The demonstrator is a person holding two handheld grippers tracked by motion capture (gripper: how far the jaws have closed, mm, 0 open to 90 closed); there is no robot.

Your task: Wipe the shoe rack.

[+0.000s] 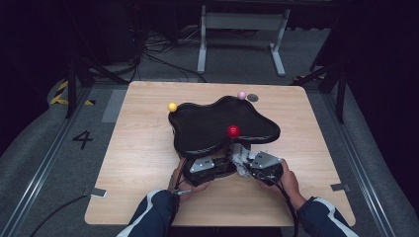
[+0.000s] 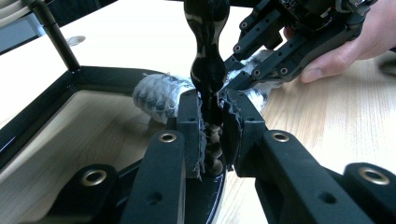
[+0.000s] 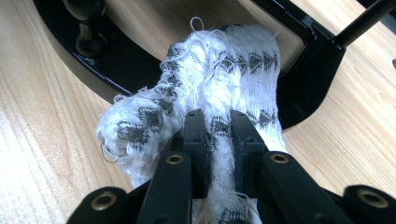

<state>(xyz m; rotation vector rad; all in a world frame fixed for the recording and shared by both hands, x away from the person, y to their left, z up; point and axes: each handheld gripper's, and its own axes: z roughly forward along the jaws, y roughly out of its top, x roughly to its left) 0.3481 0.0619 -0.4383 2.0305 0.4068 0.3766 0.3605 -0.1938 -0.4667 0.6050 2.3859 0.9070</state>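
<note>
Left fingers: the left gripper point(image 2: 212, 135) has its fingers point(image 2: 187, 126) clamped on a slim black turned post point(image 2: 208, 56) of the black stand, seen close in the left gripper view; a frayed edge of pad shows along the inner face of one finger.
Right fingers: the right gripper point(image 3: 218, 135) has its fingers point(image 3: 245, 135) pressed together on a white cloth point(image 3: 205, 88) with a grey triangle pattern; the cloth bunches up ahead of the tips and trails back between the fingers.
Cloth position: in the right gripper view it lies partly on the light wood surface point(image 3: 42, 116) and partly against the near rim of the black stand point(image 3: 308, 79); in the high view the cloth point(image 1: 240, 157) sits between the two grippers, just in front of the stand.
Black stand: a glossy, wavy-edged black tray-like piece point(image 1: 197, 126) in the middle of the surface point(image 1: 138, 163), raised on thin posts.
Balls: a red ball point(image 1: 232, 131) stands at the tray's near edge, a yellow ball point(image 1: 172, 106) at its far left edge, a pink ball point(image 1: 242, 95) at its far edge.
Hands: the left hand point(image 1: 182, 181) and right hand point(image 1: 289, 180) hold the grippers side by side at the near edge of the tray, both sleeves dark blue with white stripes.
Other gripper seen: in the left gripper view the right gripper point(image 2: 289, 42) reaches in from the upper right, its tips at the cloth point(image 2: 156, 95) just beside the post.
Beyond the surface: grey floor with cables and a white frame point(image 1: 242, 29).
</note>
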